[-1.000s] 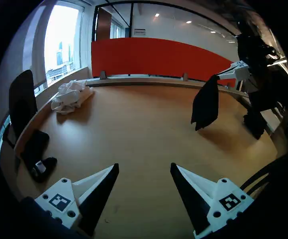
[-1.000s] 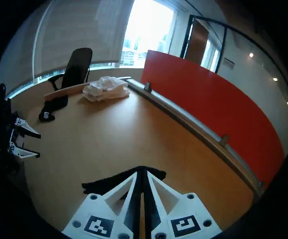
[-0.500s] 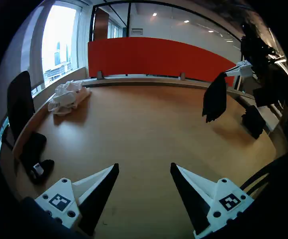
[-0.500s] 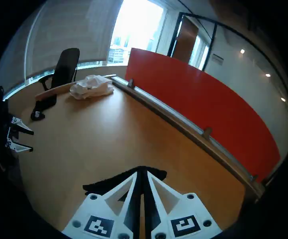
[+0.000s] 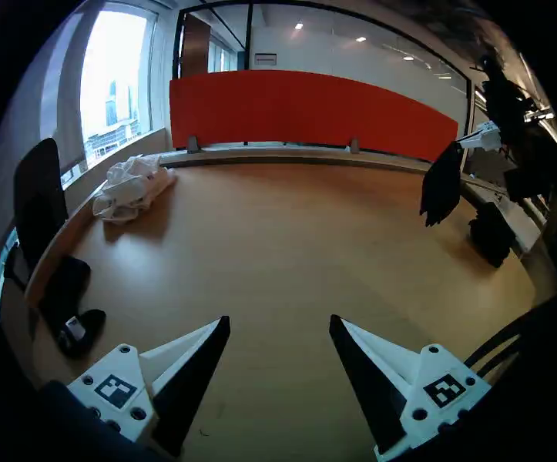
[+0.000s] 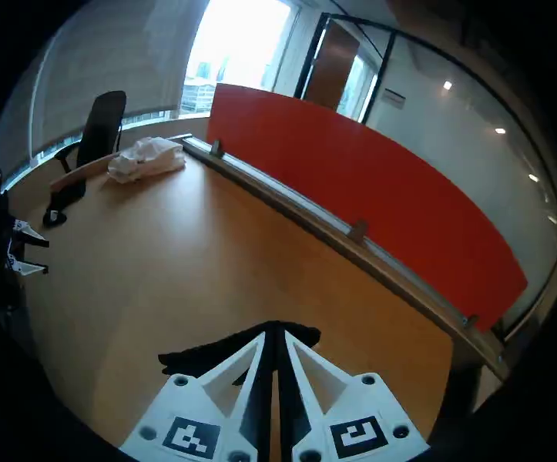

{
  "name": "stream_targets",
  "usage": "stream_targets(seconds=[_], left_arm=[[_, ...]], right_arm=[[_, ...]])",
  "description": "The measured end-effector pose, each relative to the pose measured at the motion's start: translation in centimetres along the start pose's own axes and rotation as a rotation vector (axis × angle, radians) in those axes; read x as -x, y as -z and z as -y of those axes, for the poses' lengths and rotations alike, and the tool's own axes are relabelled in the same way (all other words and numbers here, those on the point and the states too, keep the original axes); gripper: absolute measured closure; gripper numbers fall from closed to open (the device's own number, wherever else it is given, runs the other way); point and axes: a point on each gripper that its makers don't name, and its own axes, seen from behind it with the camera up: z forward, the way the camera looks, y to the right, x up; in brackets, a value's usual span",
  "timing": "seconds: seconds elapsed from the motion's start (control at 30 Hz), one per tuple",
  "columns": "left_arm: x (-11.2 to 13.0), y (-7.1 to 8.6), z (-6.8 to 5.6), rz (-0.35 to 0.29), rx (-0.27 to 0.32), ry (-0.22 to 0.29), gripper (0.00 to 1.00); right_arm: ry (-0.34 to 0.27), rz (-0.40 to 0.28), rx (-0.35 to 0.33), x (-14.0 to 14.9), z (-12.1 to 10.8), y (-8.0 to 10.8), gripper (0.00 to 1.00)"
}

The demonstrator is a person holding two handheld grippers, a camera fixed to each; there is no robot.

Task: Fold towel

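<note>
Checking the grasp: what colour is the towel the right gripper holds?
Black towel, clearest in the left gripper view.

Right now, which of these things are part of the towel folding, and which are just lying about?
Part of the job:
- dark towel, hanging clamped in the right gripper
- left gripper, open above the table

Lying about:
- white cloth pile
- black office chair
- red divider
- black object at the table edge
</note>
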Motion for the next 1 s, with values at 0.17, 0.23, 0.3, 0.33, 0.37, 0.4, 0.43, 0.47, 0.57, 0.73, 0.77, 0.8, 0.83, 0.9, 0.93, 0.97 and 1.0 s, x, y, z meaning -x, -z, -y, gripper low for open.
stream_targets(seconds=[0.17,0.23,0.3,0.33,0.37,0.4,0.43,0.47,0.57,0.73,0.77,0.8,0.83,0.9,0.93,0.97,1.0], left_arm=[[0.1,-0.1,-0.2,0.008,0.0,0.0,0.04],[0.1,-0.1,-0.2,0.01,0.001,-0.003,0.04],[0.0,-0.2,-0.3,0.011,0.001,-0.007,0.04],[0.0,-0.2,-0.4,0.011,0.002,-0.008,0.04],[-0.1,-0.3,-0.4,0.012,0.002,-0.009,0.04],[-0.1,-0.3,-0.5,0.013,0.003,-0.01,0.04],[-0.1,-0.3,-0.5,0.014,0.003,-0.01,0.04],[-0.1,-0.3,-0.5,0.014,0.003,-0.01,0.04],[-0.2,-0.4,-0.6,0.016,0.003,-0.012,0.04],[-0.2,-0.5,-0.6,0.019,0.002,-0.015,0.04],[-0.2,-0.5,-0.7,0.019,0.001,-0.016,0.04],[-0.2,-0.5,-0.7,0.02,0.002,-0.016,0.04],[-0.2,-0.5,-0.7,0.021,0.002,-0.016,0.04],[-0.1,-0.5,-0.8,0.023,0.003,-0.016,0.04],[-0.1,-0.5,-0.9,0.025,0.004,-0.016,0.04],[-0.1,-0.5,-0.9,0.026,0.005,-0.016,0.04],[-0.1,-0.5,-1.0,0.027,0.006,-0.018,0.04]], right_arm=[[-0.016,0.014,0.03,1.2,-2.4,1.0,0.97],[-0.019,0.022,0.043,1.7,-3.3,1.4,0.97],[-0.022,0.03,0.056,2.2,-4.3,1.8,0.97],[-0.023,0.033,0.061,2.4,-4.7,2.0,0.97],[-0.025,0.036,0.067,2.6,-5.1,2.1,0.97],[-0.027,0.039,0.073,2.8,-5.5,2.3,0.97],[-0.028,0.041,0.079,3.0,-5.9,2.4,0.97],[-0.029,0.044,0.084,3.2,-6.3,2.6,0.97],[-0.031,0.053,0.102,3.6,-7.6,3.1,0.97],[-0.038,0.068,0.136,4.5,-9.7,4.2,0.97],[-0.039,0.071,0.143,4.6,-10.1,4.4,0.97],[-0.042,0.074,0.15,4.8,-10.5,4.6,0.97],[-0.045,0.076,0.156,5.0,-10.8,4.8,0.97],[-0.052,0.081,0.169,5.4,-11.6,5.3,0.97],[-0.056,0.084,0.174,5.6,-11.9,5.5,0.97],[-0.059,0.086,0.179,5.7,-12.2,5.6,0.97],[-0.062,0.089,0.185,5.9,-12.6,5.9,0.97]])
